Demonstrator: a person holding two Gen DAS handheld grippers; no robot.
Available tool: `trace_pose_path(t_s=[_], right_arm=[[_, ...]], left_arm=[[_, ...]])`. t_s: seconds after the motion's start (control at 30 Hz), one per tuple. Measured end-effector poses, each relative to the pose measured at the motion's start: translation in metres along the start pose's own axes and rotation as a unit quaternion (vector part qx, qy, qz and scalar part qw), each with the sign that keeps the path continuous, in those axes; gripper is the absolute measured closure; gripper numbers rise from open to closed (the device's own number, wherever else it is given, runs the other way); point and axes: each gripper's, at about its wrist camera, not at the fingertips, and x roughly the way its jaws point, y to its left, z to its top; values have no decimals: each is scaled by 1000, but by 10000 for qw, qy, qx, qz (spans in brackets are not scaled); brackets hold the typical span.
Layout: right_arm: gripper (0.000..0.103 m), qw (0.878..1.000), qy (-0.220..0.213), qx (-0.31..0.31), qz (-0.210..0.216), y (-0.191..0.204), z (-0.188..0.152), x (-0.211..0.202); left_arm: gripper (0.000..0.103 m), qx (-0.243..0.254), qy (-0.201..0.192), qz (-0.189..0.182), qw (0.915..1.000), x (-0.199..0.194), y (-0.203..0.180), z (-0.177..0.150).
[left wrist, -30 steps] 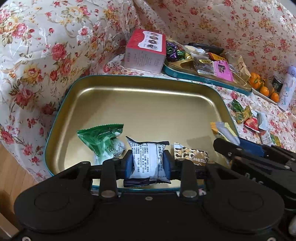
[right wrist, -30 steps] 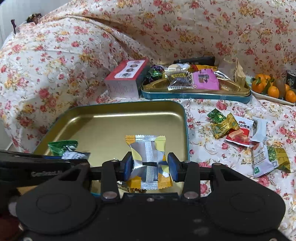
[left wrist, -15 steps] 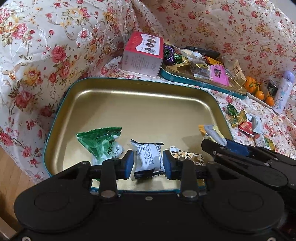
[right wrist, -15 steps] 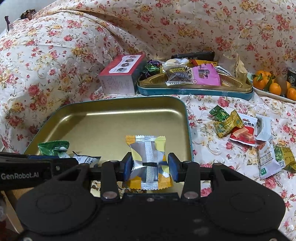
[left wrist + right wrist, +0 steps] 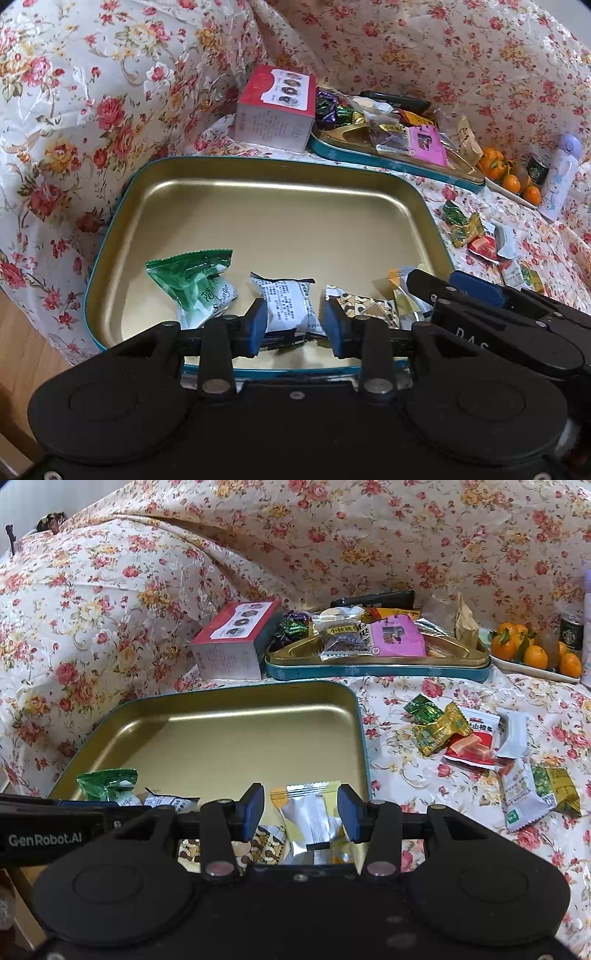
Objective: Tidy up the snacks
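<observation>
Both tongs stand apart over the near end of the gold tray (image 5: 280, 206). My left tongs (image 5: 293, 326) straddle the white printed snack packet (image 5: 286, 308) lying loose on the tray floor, pads clear of it. My right tongs (image 5: 301, 812) are opening around the silver-and-yellow packet (image 5: 312, 819), which has space on both sides. Beside these lie a green packet (image 5: 192, 280) and a patterned one (image 5: 364, 306). More wrapped snacks (image 5: 476, 738) sit scattered on the floral surface (image 5: 406, 775), right of the tray.
</observation>
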Motion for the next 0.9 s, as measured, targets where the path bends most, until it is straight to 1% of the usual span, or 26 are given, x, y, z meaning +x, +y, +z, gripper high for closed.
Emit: trace_pose_path(t_s=[0.23, 0.43, 0.57, 0.73, 0.9], right_arm=[[56, 9997, -221, 48, -74, -9, -7, -28], [55, 9992, -326, 141, -173, -27, -20, -55], [55, 9991, -264, 187, -257, -42, -34, -71], [54, 9988, -102, 218, -430, -64, -61, -87], [54, 9972, 107, 442, -595, -90, -86, -98]], left_arm=[[60, 153, -98, 3, 9998, -9, -15, -8], [60, 323, -188, -72, 9993, -18, -31, -18], [60, 465, -143, -191, 9986, -21, -45, -26], [60, 751, -31, -384, 9964, -23, -67, -43], [60, 1034, 86, -596, 9928, -23, -90, -61]])
